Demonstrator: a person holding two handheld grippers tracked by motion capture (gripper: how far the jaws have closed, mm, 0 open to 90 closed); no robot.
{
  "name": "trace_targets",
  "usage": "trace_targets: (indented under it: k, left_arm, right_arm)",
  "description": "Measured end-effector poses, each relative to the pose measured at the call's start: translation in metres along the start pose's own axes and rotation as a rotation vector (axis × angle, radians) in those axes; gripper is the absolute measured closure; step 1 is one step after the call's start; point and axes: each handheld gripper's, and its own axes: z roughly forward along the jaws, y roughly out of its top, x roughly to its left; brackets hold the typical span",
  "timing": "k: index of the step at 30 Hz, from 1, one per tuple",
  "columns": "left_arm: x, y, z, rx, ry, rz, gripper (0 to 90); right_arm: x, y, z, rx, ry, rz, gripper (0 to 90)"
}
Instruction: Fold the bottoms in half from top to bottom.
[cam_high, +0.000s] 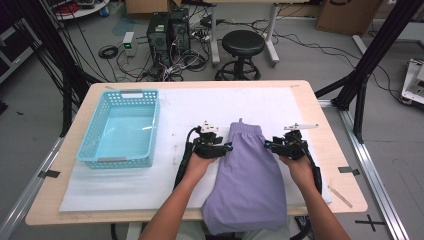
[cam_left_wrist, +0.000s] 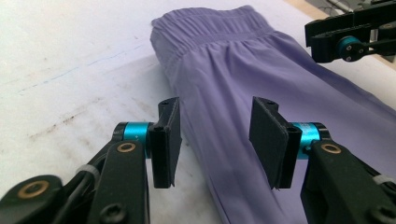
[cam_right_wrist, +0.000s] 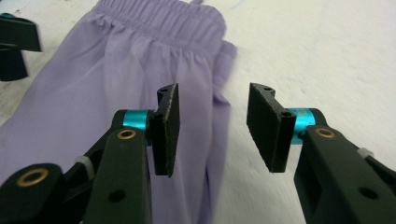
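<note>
The purple shorts (cam_high: 248, 175) lay flat mid-desk (cam_high: 60, 165), right of the blue basket (cam_high: 121, 129), with the left gripper (cam_high: 228, 146) and right gripper (cam_high: 267, 145) both open at its edges, so I'd pinch both sides evenly.

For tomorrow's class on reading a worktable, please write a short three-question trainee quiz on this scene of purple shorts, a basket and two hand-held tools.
1. True or false: the folded purple fabric shorts lie inside the light blue plastic lattice basket.
2. Which end of the shorts points away from the person? A. the gathered elastic waistband B. the leg hems
3. Fill in: the left tool and the right tool each stand at one long edge of the shorts, with jaws ____.

Key:
1. False: they lie on the white mat, to the basket's right.
2. A
3. Open, gripping nothing.
</note>
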Motion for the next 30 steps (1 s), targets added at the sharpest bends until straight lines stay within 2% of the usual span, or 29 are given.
trace_targets:
  k: [2, 5, 7, 9, 11, 12, 13, 14, 16, 17, 19, 22, 23, 24, 26, 28, 29, 30]
  left_arm:
    - [0.002, -0.001, 0.006, 0.019, -0.003, -0.016, 52.6]
    - [0.004, -0.003, 0.012, 0.046, -0.006, -0.006, 54.1]
    - [0.004, -0.005, 0.015, 0.067, 0.003, -0.009, 57.2]
    - [0.004, -0.006, 0.017, 0.083, 0.018, 0.010, 60.7]
    - [0.002, -0.006, 0.017, 0.093, 0.030, 0.048, 65.3]
    - [0.002, -0.006, 0.017, 0.096, 0.027, 0.046, 69.0]
    - [0.002, -0.006, 0.016, 0.100, 0.018, 0.042, 71.5]
    - [0.002, -0.006, 0.017, 0.100, 0.008, 0.035, 76.9]
    - [0.001, -0.006, 0.017, 0.104, 0.002, 0.042, 81.1]
    - [0.000, -0.006, 0.017, 0.103, 0.003, 0.041, 82.9]
    - [0.000, -0.007, 0.017, 0.103, -0.003, 0.034, 84.6]
    - [0.001, -0.007, 0.017, 0.106, -0.013, 0.025, 86.2]
    - [0.001, -0.007, 0.017, 0.104, -0.019, 0.019, 86.9]
    - [0.002, -0.007, 0.017, 0.105, -0.023, 0.011, 87.3]
    - [0.004, -0.007, 0.016, 0.102, -0.034, 0.007, 87.7]
    - [0.007, -0.005, 0.013, 0.080, -0.040, -0.008, 87.9]
    - [0.009, -0.004, 0.011, 0.053, -0.044, -0.019, 87.9]
    - [0.011, -0.002, 0.009, 0.033, -0.049, -0.029, 88.0]
  right_arm:
    - [-0.001, 0.004, 0.010, 0.028, 0.012, 0.002, 54.9]
    - [-0.002, 0.007, 0.020, 0.063, -0.008, -0.006, 56.5]
    - [-0.006, 0.006, 0.025, 0.097, -0.027, 0.001, 63.3]
    - [-0.009, 0.006, 0.025, 0.096, -0.034, 0.002, 71.6]
    - [-0.009, 0.005, 0.024, 0.103, -0.046, -0.024, 83.8]
    - [-0.009, 0.005, 0.023, 0.107, -0.052, -0.043, 86.4]
    - [-0.009, 0.005, 0.023, 0.108, -0.047, -0.041, 88.6]
    - [-0.008, 0.005, 0.024, 0.109, -0.048, -0.044, 89.0]
    - [-0.006, 0.005, 0.024, 0.107, -0.052, -0.059, 89.0]
    - [-0.006, 0.005, 0.024, 0.110, -0.036, -0.052, 88.9]
    - [-0.005, 0.005, 0.024, 0.108, -0.030, -0.057, 87.0]
    - [-0.005, 0.005, 0.023, 0.103, -0.019, -0.039, 80.4]
    - [-0.004, 0.005, 0.024, 0.111, -0.009, -0.052, 81.5]
    - [-0.002, 0.005, 0.025, 0.114, -0.014, -0.073, 88.5]
    - [0.001, 0.005, 0.026, 0.118, -0.028, -0.126, 90.0]
    - [0.000, 0.009, 0.025, 0.139, -0.026, -0.130, 90.0]
    - [0.000, 0.011, 0.024, 0.135, -0.045, -0.139, 90.0]
    - [-0.002, 0.014, 0.022, 0.115, -0.036, -0.123, 90.0]
